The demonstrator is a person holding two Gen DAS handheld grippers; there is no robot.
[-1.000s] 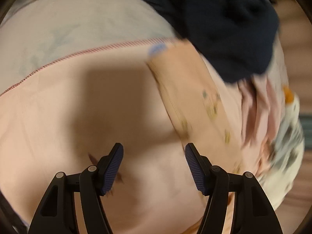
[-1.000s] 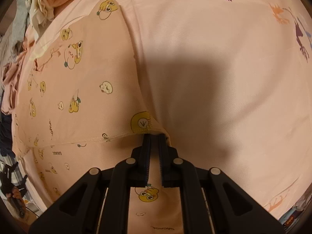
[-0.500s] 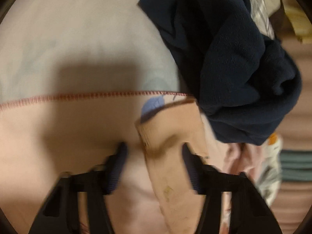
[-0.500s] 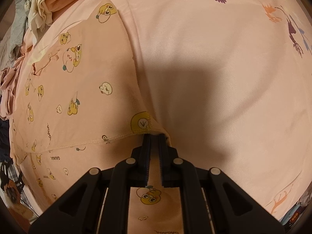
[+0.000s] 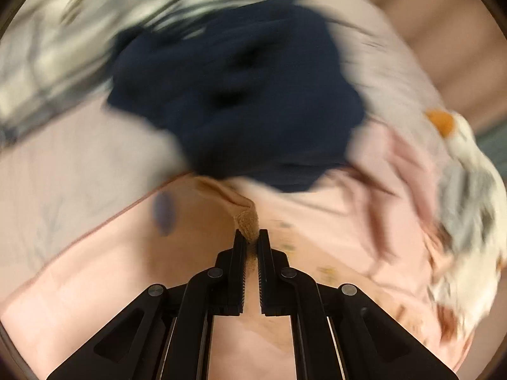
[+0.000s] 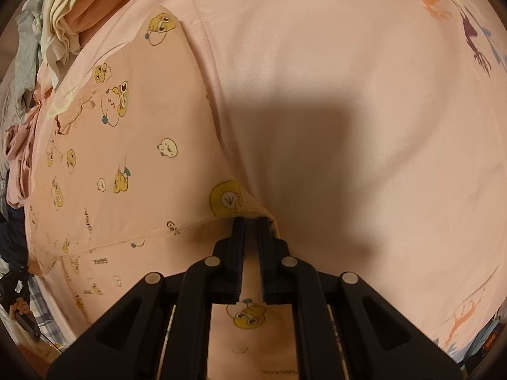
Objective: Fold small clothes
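**Peach garment pinched at two edges**

The peach garment [image 6: 126,145], printed with small yellow cartoon animals, lies spread on a pale pink bed sheet [image 6: 364,110] that carries scattered flower and figure prints. In the right wrist view the garment covers the left half of the sheet, and its stitched hem runs across to the right gripper [image 6: 252,221]. That gripper's jaws are pressed together on the hem, right beside a round yellow print, with a strip of the same fabric showing below between the fingers.

In the left wrist view, which is blurred, the left gripper [image 5: 250,236] has its jaws nearly together, pinching a bunched brownish-peach fold of the garment [image 5: 317,221] that stands up just above the fingertips. A dark navy garment [image 5: 234,95] lies crumpled just beyond that fold, on the sheet. A white cloth with grey and orange prints [image 5: 469,190] sits at the sheet's right edge, and a striped pale fabric [image 5: 79,31] spreads along the upper left.

At the upper left edge of the right wrist view, a pile of cream and grey clothes [image 6: 54,25] lies beside the peach garment.
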